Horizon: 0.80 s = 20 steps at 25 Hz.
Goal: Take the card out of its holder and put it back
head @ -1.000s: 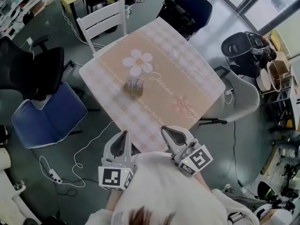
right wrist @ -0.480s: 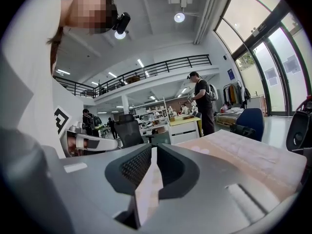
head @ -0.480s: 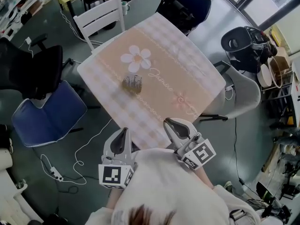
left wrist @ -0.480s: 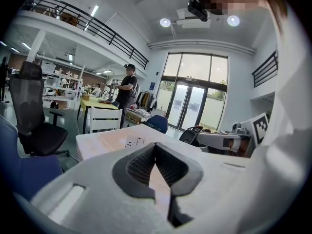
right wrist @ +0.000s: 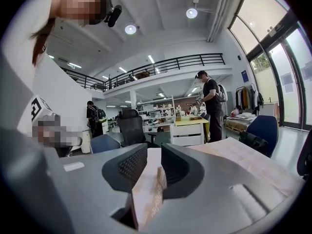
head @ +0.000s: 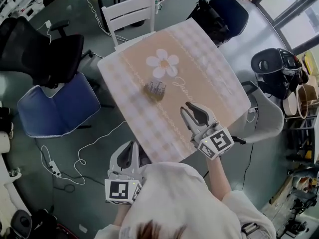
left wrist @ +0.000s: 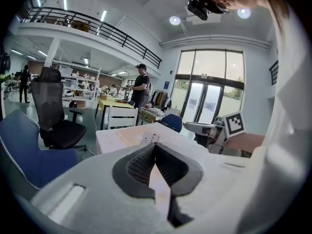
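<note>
A small card holder [head: 155, 89] with a card standing in it sits near the middle of the table [head: 209, 68], which has a pink flowered cloth. My right gripper [head: 190, 108] reaches over the table's near right part, short of the holder. Its jaws have just been opening and stand open with nothing between them [right wrist: 153, 152]; the holder [right wrist: 160, 177] shows far off through the gap. My left gripper [head: 132, 145] hangs at the table's near edge, its jaws shut on nothing [left wrist: 156, 147]. The holder [left wrist: 148, 139] lies ahead of it.
Chairs ring the table: a white wooden one [head: 130, 14] at the far side, a blue one [head: 57, 108] and a black office chair [head: 55, 54] on the left, a dark one [head: 227, 14] and a grey one [head: 266, 113] on the right. Cables [head: 79, 158] trail over the floor.
My right gripper has moved forward over the table toward the holder and its jaws have opened. The left gripper stays by the near edge.
</note>
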Tool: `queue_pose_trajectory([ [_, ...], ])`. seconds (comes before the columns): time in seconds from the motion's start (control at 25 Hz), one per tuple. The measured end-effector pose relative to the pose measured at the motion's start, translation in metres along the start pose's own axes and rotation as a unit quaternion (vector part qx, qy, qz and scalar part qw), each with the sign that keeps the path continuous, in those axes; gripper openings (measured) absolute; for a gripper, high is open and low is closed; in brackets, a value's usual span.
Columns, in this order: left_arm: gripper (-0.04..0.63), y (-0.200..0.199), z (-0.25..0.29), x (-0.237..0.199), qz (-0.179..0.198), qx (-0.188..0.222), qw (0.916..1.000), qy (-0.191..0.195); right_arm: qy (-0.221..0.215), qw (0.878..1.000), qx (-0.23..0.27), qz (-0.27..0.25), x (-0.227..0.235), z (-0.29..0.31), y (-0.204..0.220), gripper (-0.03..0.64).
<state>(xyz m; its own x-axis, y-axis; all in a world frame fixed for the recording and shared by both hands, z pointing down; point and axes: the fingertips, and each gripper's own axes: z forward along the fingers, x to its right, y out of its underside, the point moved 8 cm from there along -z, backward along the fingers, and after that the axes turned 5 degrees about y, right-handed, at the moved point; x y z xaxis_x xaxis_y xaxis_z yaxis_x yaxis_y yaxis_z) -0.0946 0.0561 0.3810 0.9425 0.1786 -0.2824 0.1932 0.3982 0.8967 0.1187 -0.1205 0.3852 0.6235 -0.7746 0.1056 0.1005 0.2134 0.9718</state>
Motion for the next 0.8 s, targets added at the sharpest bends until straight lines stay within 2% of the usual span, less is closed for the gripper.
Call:
queue_pose_trajectory([
  [0.24, 0.000, 0.007, -0.009, -0.003, -0.007, -0.009, 0.9993, -0.035, -0.031, 0.999, -0.017, 0.005, 0.016, 0.043, 0.012, 0.110],
  [0.36, 0.000, 0.005, -0.010, -0.003, -0.016, -0.001, 0.9988, -0.046, -0.039, 0.999, -0.033, 0.001, 0.025, 0.062, 0.021, 0.122],
  [0.6, 0.000, 0.004, -0.010, 0.000, -0.016, -0.001, 0.9987, -0.049, -0.047, 0.996, -0.072, 0.002, 0.044, 0.096, 0.037, 0.170],
  [0.8, 0.000, 0.001, -0.010, 0.002, -0.018, 0.001, 0.9985, -0.052, -0.072, 0.992, -0.100, 0.013, 0.052, 0.123, 0.057, 0.175],
])
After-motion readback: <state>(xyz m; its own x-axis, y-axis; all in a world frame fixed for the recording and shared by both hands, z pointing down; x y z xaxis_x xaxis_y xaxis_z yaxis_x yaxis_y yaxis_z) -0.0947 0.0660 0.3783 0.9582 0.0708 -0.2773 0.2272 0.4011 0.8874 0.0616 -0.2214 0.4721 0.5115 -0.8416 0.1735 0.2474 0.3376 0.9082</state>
